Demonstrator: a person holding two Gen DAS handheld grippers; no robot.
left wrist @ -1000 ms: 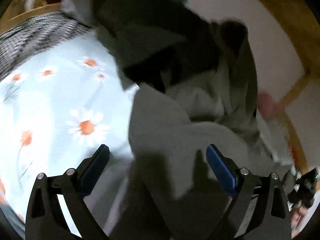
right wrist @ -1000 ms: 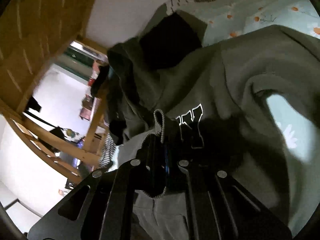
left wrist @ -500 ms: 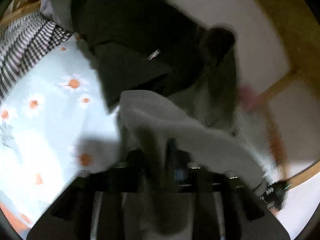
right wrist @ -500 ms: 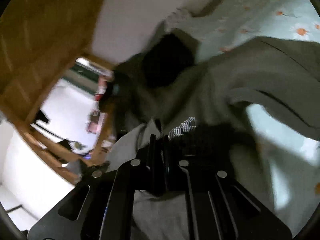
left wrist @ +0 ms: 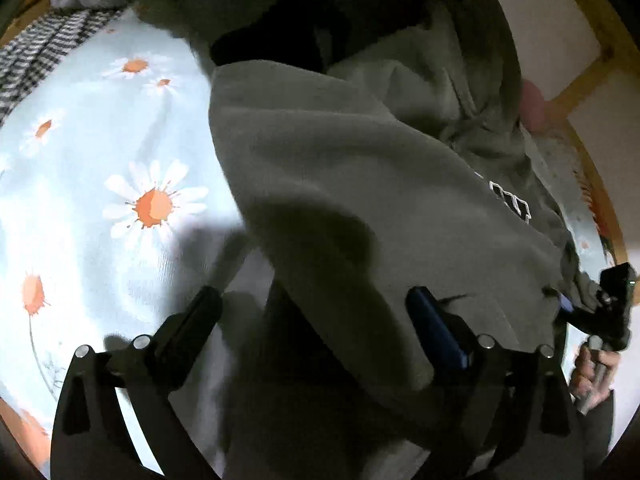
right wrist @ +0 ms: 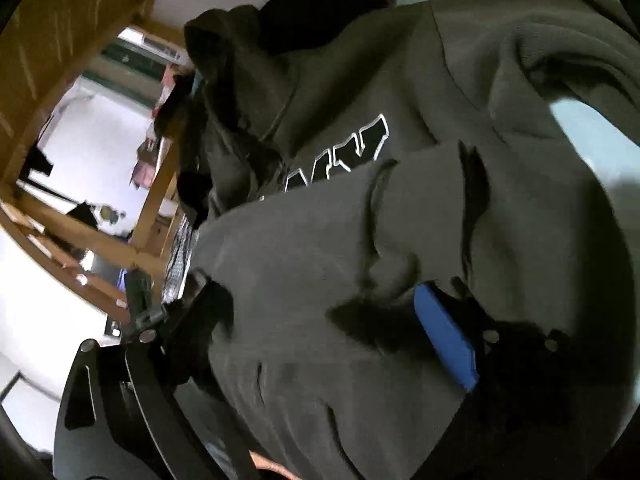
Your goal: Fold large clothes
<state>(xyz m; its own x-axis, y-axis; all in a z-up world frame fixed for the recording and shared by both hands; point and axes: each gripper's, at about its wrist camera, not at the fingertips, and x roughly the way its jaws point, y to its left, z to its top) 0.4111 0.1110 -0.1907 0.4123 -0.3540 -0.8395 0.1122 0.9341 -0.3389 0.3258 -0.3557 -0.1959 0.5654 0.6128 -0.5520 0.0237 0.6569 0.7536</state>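
Observation:
A grey-green hoodie (left wrist: 360,160) with black, white-edged lettering (right wrist: 344,156) lies bunched on the bed. One fold of it lies over the lower part of the lettered front. My left gripper (left wrist: 314,300) is over the hoodie's near edge, its jaws opening wide. Cloth lies between them, but the pads do not press on it. My right gripper (right wrist: 318,296) is at the hoodie's other side. Its jaws are opening too, with the folded cloth lying loose between the blue pad (right wrist: 444,340) and the dark finger.
A pale blue sheet with orange daisies (left wrist: 100,160) covers the bed. A black-and-white checked cloth (left wrist: 40,52) and a dark garment (left wrist: 320,12) lie at the far end. A wooden bed frame (right wrist: 60,40) borders the bed. A hand (left wrist: 592,372) shows at the right edge.
The right gripper, shut on the hoodie's ribbed edge before, has opened and let it go. The left gripper closed on cloth, then opened again. Both sank, and the fold now lies on the hoodie.

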